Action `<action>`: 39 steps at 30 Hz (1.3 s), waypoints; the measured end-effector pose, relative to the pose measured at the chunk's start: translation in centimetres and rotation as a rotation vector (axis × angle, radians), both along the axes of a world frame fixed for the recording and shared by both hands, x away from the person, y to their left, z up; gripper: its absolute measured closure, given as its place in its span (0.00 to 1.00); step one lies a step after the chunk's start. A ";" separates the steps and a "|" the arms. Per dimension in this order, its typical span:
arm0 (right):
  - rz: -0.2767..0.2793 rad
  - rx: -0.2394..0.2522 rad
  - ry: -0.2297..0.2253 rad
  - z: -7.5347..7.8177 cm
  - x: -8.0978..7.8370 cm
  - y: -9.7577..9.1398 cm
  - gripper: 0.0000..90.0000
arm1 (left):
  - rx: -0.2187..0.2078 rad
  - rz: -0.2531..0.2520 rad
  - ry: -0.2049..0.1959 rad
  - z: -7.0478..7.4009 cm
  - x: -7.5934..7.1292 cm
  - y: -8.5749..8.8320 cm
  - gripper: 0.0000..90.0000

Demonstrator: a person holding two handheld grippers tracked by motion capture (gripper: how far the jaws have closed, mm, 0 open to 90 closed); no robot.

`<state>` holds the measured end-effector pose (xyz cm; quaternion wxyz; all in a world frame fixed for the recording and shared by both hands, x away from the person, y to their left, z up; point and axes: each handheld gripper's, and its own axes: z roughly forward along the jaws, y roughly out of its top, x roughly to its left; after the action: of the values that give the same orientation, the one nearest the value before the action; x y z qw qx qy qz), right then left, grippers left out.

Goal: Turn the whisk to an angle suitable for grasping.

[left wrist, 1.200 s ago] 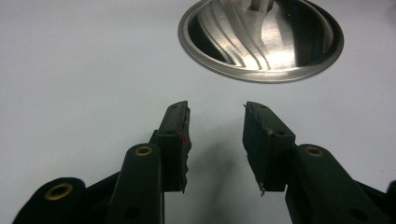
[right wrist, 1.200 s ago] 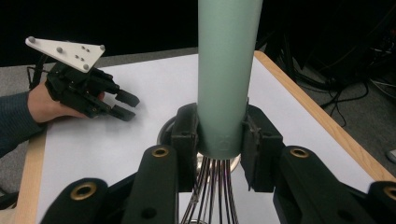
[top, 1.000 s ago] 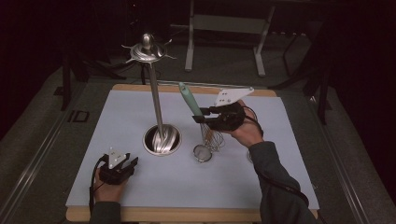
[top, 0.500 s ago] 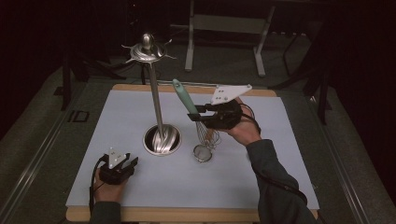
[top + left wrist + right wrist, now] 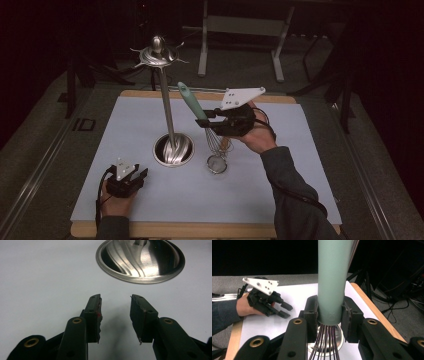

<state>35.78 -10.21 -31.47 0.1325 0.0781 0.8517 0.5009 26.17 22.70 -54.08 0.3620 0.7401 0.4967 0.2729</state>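
Observation:
A whisk [image 5: 191, 102] with a pale green handle and steel wires stands tilted, its handle leaning up and left. My right gripper [image 5: 202, 120] is shut on the lower end of the handle [image 5: 333, 277], just above the wires. The wire head [image 5: 216, 162] is low over the white mat. To its left rises a steel utensil stand [image 5: 167, 110] with a round base [image 5: 140, 260] and hooks at the top [image 5: 157, 52]. My left gripper [image 5: 141, 172] rests on the mat at the front left, open and empty [image 5: 115, 307], pointing at the stand's base.
The white mat [image 5: 280, 190] lies on a wooden board [image 5: 200, 230] with dark floor around it. A metal frame [image 5: 240, 25] stands behind the table. The person's left hand and its gripper [image 5: 284, 310] lie beyond the whisk in the right gripper view.
My right gripper has risen a little with the whisk, and the handle's top has swung further left toward the stand. The left gripper has kept still.

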 end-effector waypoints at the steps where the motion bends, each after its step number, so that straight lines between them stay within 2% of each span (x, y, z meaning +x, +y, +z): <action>1: 0.001 0.003 -0.002 0.1 0.0 0.1 0.77 | 0.000 0.000 -0.001 0.0 0.0 0.0 0.68; 16: 0.025 0.021 -0.018 1.3 -0.4 2.0 0.77 | 0.007 -0.003 0.002 0.0 0.0 -0.1 0.68; 24: 0.023 0.013 -0.036 2.2 -0.3 2.5 0.77 | 0.007 -0.002 0.002 0.0 0.0 -0.1 0.68; 39: 0.017 0.036 -0.026 2.6 0.3 3.7 0.77 | 0.007 -0.003 0.004 0.0 0.0 -0.1 0.68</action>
<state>36.05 -6.52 -28.86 0.1380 0.0669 0.8414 0.5182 26.19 22.62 -54.09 0.3587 0.7427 0.4953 0.2727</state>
